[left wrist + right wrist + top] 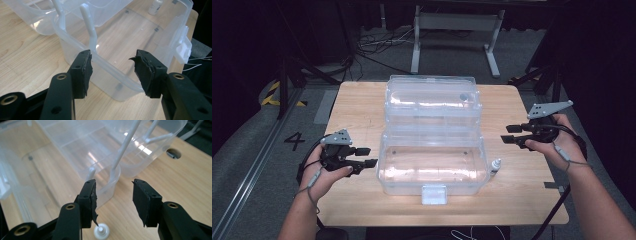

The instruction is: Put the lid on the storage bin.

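My right gripper [510,134] hangs half open and empty; the small white bottle [496,166] stands just below it, upright, beside the right end of the clear box [432,172]. My left gripper [366,156], also half open and empty, faces the box's left end, farther from the bottle. Wooden table [522,200], grey floor beyond.

Left gripper [369,156] is held low at the left, level, jaws pointing inward and parted with nothing between them. Right gripper [507,134] is held at the right, level, jaws pointing inward, parted and empty. Both forearms enter from below.
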`<action>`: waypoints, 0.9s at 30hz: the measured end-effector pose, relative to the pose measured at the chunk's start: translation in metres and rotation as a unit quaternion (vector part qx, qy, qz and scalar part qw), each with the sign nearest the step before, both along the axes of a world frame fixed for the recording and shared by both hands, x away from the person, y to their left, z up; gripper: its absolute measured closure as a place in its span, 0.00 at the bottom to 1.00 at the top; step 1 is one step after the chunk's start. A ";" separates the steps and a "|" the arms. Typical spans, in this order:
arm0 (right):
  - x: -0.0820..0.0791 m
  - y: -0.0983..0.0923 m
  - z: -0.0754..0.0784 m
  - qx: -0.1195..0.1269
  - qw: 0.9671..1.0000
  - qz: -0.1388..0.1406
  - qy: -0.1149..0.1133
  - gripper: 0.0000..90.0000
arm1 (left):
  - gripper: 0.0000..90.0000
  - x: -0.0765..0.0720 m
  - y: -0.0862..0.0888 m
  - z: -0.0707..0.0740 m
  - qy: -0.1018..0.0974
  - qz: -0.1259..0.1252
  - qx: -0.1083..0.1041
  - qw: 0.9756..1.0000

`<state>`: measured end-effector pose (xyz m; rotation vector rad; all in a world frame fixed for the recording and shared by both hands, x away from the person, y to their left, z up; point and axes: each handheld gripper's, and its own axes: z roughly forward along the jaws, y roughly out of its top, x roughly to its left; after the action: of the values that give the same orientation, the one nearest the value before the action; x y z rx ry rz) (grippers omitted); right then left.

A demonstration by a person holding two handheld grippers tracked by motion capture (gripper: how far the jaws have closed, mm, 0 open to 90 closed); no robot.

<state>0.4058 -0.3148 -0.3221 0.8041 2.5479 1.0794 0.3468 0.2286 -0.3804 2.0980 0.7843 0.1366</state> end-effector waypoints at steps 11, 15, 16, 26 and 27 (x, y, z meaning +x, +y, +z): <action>0.010 0.015 -0.010 -0.079 0.996 0.040 0.030 0.63 | 0.53 -0.007 0.010 -0.002 0.003 0.021 0.005 1.000; 0.014 0.021 -0.013 -0.106 0.992 0.054 0.049 0.65 | 0.53 -0.009 0.014 -0.003 0.002 0.028 0.009 1.000; 0.014 0.022 -0.014 -0.111 0.991 0.055 0.054 0.65 | 0.53 -0.010 0.014 -0.003 0.005 0.032 0.008 0.999; 0.021 0.035 -0.025 -0.177 0.976 0.092 0.086 0.66 | 0.52 -0.015 0.022 -0.005 0.008 0.052 0.007 0.999; 0.021 0.036 -0.026 -0.183 0.975 0.093 0.088 0.66 | 0.52 -0.015 0.023 -0.005 0.007 0.052 0.008 0.999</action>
<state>0.4272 -0.2785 -0.3477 0.5950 2.8950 0.5712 0.3319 0.2513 -0.3854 2.0759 0.9038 0.1851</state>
